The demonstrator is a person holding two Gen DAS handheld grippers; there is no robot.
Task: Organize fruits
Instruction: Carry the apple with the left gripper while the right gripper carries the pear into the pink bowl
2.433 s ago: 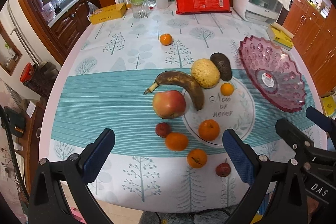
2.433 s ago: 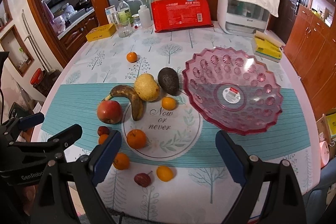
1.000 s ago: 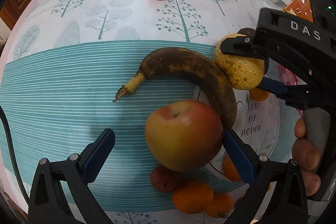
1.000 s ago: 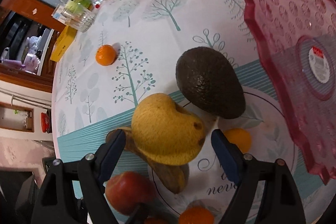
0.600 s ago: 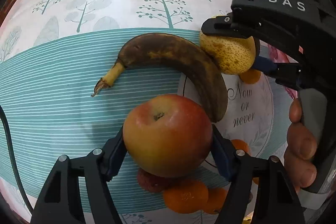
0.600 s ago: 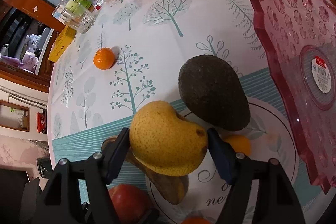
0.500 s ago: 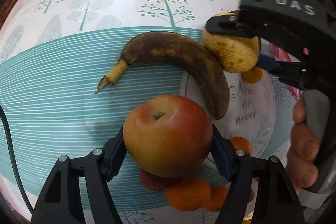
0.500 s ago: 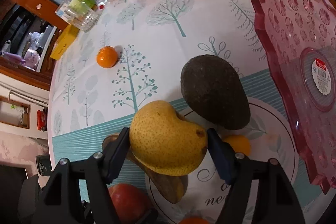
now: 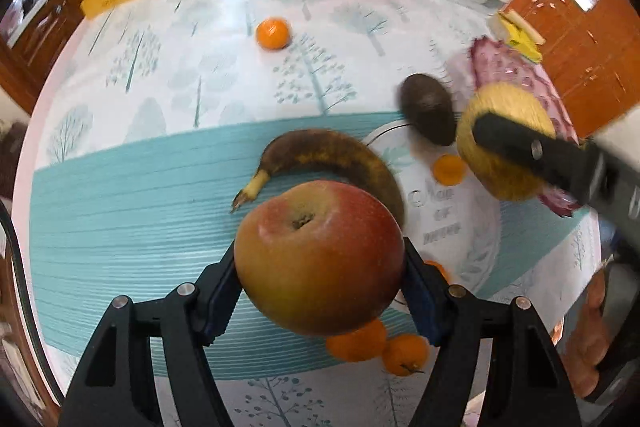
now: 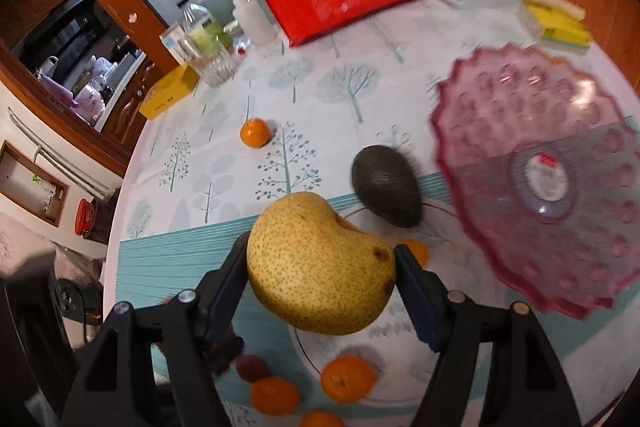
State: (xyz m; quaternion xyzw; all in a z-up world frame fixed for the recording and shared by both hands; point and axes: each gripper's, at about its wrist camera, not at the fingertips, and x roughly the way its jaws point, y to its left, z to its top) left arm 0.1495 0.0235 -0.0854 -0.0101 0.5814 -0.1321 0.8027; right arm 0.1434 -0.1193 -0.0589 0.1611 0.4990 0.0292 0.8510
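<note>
While the left tool [image 9: 320, 291] is gripping the red-and-yellow apple [image 9: 319, 257] between its blue pads, the right tool [image 10: 320, 279] is clamping the speckled yellow pear [image 10: 320, 265] in the same way, and both fruits are hanging clear of the desk [image 9: 120, 207]. The pink scalloped fruit bowl [image 10: 540, 183] is sitting empty to the right, well apart from the apple and nearer the pear. A browned banana [image 9: 328, 163], a dark avocado [image 10: 386, 185] and several tangerines [image 10: 348, 379] are lying on the patterned cloth below. Each fruit is round and smooth, and each is being held at two narrow contact patches only; a sudden swing toward the bowl is likely to let the heavier apple roll out of the pads. Both tools are probably heading for the same bowl, so a simultaneous approach is risking a collision between them. The bowl is looking light and shallow, and a fruit released from a height is liable to bounce out or tip it.
</note>
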